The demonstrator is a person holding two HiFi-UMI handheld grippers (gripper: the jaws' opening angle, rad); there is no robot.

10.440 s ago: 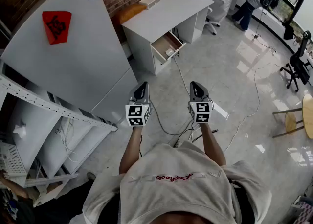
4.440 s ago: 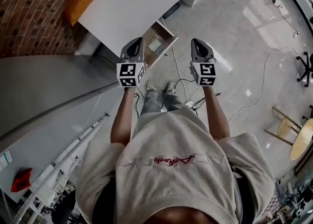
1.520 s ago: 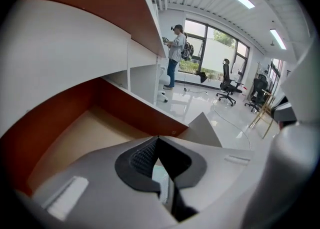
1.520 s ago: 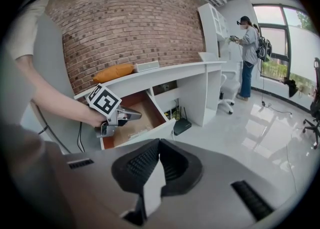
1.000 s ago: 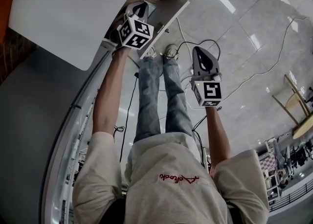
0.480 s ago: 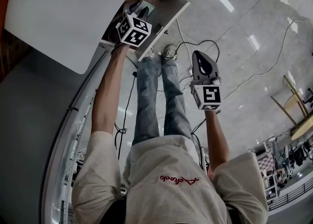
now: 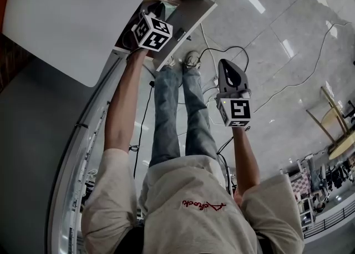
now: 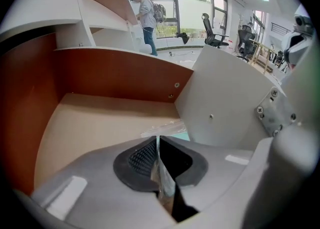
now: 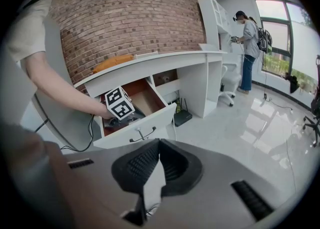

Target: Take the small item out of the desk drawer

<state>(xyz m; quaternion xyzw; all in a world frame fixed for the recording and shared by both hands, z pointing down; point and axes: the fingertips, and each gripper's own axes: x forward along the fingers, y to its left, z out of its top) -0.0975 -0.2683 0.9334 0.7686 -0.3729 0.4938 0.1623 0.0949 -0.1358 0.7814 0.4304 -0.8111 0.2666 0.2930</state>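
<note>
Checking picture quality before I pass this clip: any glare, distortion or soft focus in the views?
Head view: strong fisheye bend along the desk top, glare streaks on the glossy floor. Left gripper view: dark rounded corners, drawer evenly lit, close-up plastic packet soft. Right gripper view: window bright, brick wall bowed.

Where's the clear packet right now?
Left gripper view: the clear packet lies on the drawer floor beside the white panel, pinched in the left gripper, whose jaws have just been closing.
</note>
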